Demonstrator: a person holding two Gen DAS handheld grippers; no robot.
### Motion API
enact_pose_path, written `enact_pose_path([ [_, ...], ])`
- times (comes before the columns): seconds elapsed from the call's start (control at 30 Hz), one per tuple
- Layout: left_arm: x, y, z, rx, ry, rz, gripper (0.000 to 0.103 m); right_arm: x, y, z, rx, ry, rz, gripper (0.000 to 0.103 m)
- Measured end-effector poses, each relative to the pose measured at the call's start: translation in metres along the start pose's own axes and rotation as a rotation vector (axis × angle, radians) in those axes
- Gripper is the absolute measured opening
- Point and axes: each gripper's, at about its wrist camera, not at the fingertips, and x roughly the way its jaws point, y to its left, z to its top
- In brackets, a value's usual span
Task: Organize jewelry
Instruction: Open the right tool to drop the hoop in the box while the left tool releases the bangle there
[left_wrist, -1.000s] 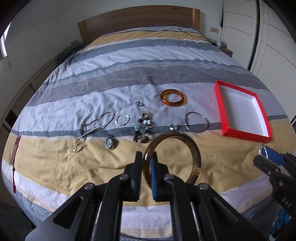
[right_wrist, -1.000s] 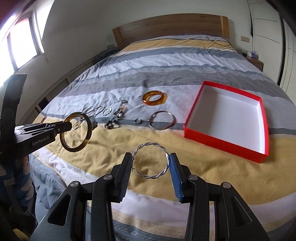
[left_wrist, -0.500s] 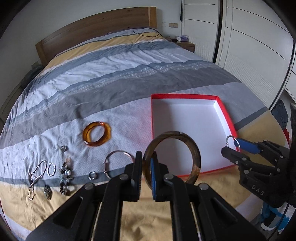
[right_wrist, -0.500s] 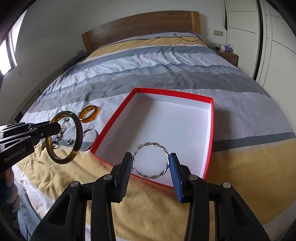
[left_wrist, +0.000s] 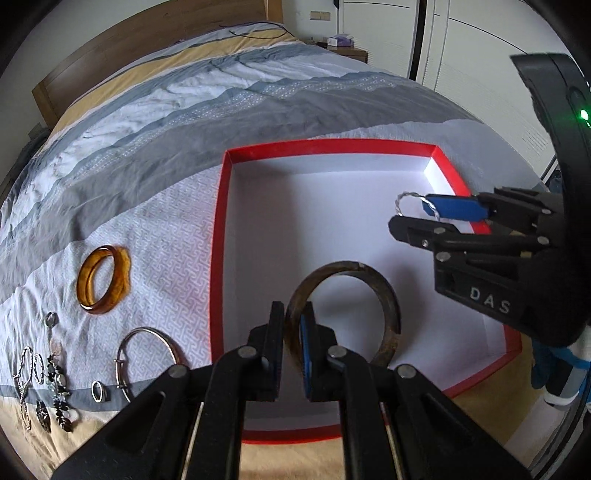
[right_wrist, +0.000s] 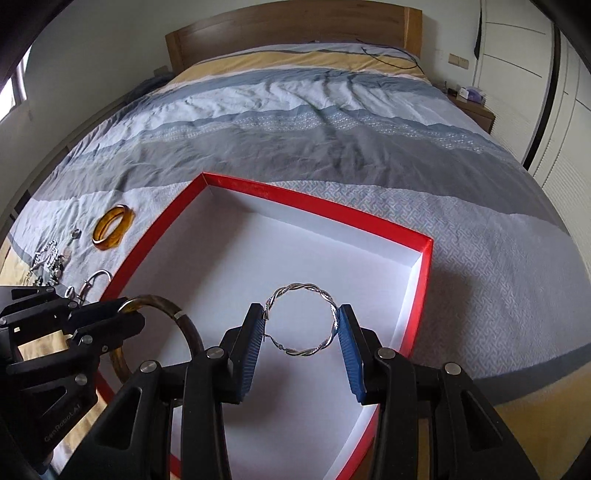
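Left gripper (left_wrist: 292, 345) clamping dark bangle (left_wrist: 384, 291) over red box (left_wrist: 218, 236), right gripper (right_wrist: 301, 332) pinching twisted silver bangle (right_wrist: 300, 320) alongside, one amber bangle (left_wrist: 104, 279), one silver bangle (left_wrist: 147, 352) lying outside.

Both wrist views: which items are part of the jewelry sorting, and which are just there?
Part of the job:
left tongs gripping dark bangle
right tongs gripping twisted silver bangle
red box
amber bangle
thin silver bangle
small ring
beaded pieces

Just there:
bedspread
headboard
nightstand
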Motion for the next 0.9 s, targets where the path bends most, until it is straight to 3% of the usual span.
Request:
enact_pose_path([
  [0.4, 0.022, 0.005, -0.004, -0.009, 0.012, -0.014, 0.009, 0.035, 0.005, 0.012, -0.173, 0.089, -0.019, 0.041],
  [0.6, 0.023, 0.013, -0.001, -0.042, 0.018, -0.019, 0.011, 0.036, 0.003, 0.019, -0.237, 0.144, -0.039, 0.052],
  [0.77, 0.014, 0.022, 0.002, -0.083, 0.016, -0.046, 0.017, 0.012, 0.005, 0.017, -0.216, 0.117, -0.04, 0.052],
  [0.9, -0.016, 0.024, 0.006, -0.098, -0.026, -0.064, 0.022, -0.027, 0.009, 0.017, -0.193, 0.056, -0.042, 0.056],
])
